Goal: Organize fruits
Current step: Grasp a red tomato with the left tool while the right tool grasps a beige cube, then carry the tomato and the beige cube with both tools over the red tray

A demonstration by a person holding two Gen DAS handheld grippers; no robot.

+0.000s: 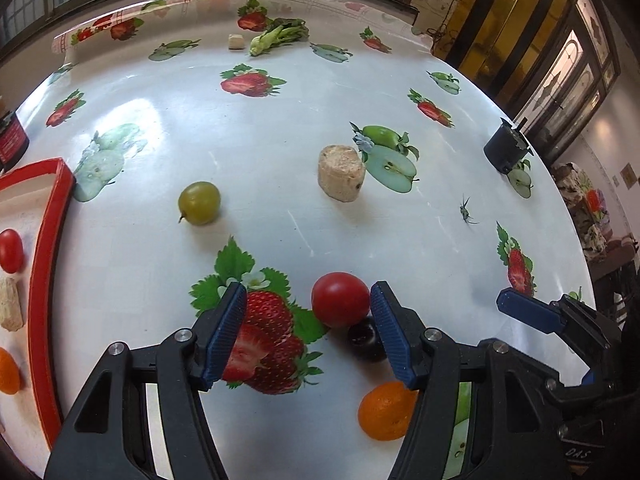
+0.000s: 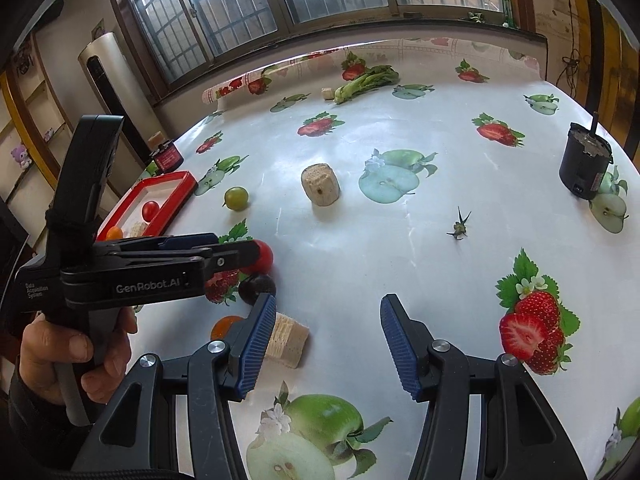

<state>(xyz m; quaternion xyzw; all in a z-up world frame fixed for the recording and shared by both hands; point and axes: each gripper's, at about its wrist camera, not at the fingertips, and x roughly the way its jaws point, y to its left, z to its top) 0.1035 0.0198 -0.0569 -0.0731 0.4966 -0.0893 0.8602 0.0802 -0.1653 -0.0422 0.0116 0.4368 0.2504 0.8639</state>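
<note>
L wrist: I'm holding the left gripper point(image 1: 308, 316) open over the table point(image 1: 260, 128), nothing clamped. Red tomato point(image 1: 340, 299) is sitting just inside my right pad, dark plum point(image 1: 366, 340) touching behind it, orange fruit point(image 1: 386, 410) nearer me. Red tray point(image 1: 48, 264) at the left edge is already holding fruit. Tomato's looking smooth, soft, prob slippery, so I'm planning a light grip across its middle.

R wrist: right gripper point(image 2: 328, 342) is hanging open, empty, over bare cloth.

A black cylinder point(image 2: 585, 168) stands at the table's point(image 2: 400, 240) right edge, a leafy green vegetable point(image 2: 366, 82) lies far back, and a red-labelled jar point(image 2: 169, 159) stands left.
</note>
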